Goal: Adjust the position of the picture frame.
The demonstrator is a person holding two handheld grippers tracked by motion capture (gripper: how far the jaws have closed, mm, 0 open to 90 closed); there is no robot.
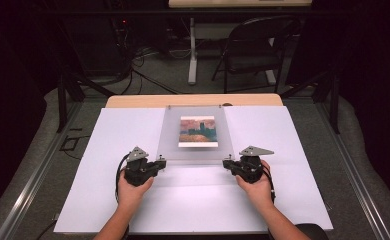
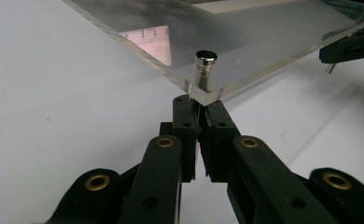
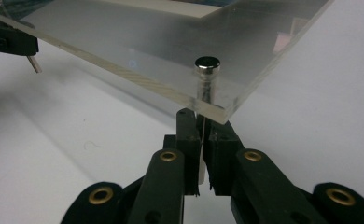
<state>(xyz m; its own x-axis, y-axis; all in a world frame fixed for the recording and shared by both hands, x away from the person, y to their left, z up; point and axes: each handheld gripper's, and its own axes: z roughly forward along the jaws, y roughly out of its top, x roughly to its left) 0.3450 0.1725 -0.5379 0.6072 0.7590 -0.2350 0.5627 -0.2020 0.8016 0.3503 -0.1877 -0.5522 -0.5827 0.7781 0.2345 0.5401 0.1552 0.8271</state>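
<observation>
The clear acrylic sheet (image 2: 245, 42) I hold looks glossy, its pin (image 2: 204, 65) polished metal; my jaws seem matt black plastic, the table cover (image 1: 108, 150) smooth matt white.

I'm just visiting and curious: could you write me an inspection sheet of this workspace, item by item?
Surface: white board over a wooden table.
Job's things: clear acrylic sheet over a picture, metal pins at its near corners.
Clutter: nothing seen.
Grippers: left gripper and right gripper each shut at a near corner of the sheet.
Cables: black cable at the left gripper.
Surroundings: dark room, folding chair, floor cables behind.
</observation>
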